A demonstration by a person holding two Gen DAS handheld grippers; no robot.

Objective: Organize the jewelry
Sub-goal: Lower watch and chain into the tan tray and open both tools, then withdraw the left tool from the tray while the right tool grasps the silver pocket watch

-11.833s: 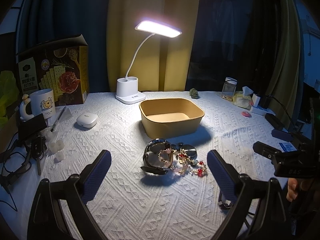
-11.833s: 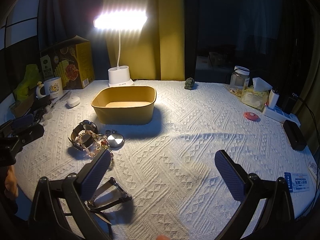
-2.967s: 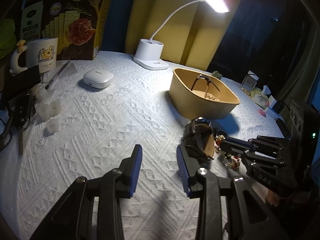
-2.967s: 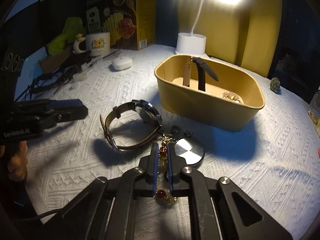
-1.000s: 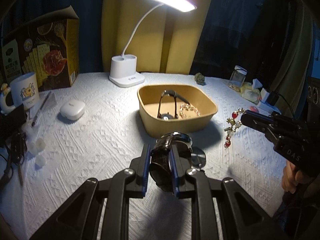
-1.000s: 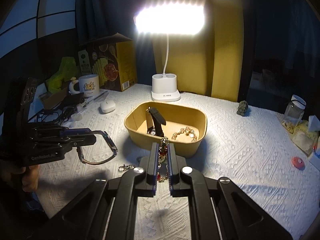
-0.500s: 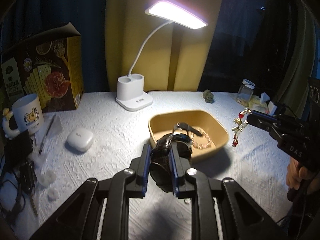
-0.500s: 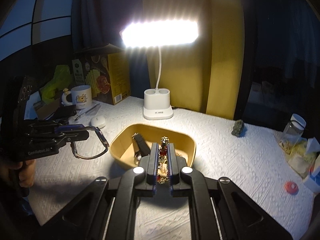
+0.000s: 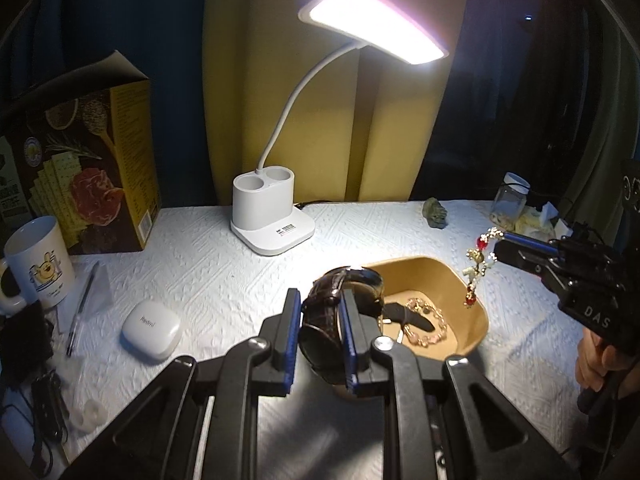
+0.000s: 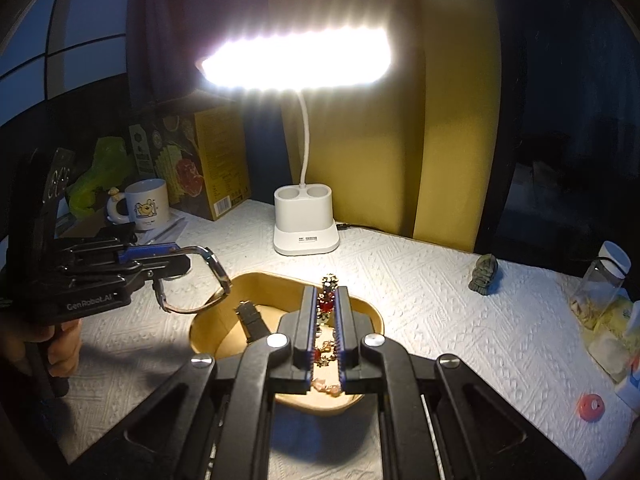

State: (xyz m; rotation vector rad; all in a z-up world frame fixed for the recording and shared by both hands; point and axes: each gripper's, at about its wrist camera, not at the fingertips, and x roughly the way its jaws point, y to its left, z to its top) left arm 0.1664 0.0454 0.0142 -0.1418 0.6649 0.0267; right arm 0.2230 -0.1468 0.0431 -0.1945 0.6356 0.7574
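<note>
You hold both pieces over the tan tray (image 9: 478,322) for dropping in: left gripper (image 9: 320,320) fingers clamp the wristwatch (image 9: 344,284), right gripper (image 10: 325,322) fingers pinch the beaded bracelet (image 10: 328,294).

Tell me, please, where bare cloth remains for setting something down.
Free: between lamp base and stone figurine; between earbud case and tan tray. Crowded: left edge around the mug and pen; far right by the jar.

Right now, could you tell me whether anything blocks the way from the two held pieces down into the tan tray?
Nothing visible does. The left gripper holds the watch and the right gripper holds the beaded bracelet above the open tray, which holds only another watch and bracelet.
</note>
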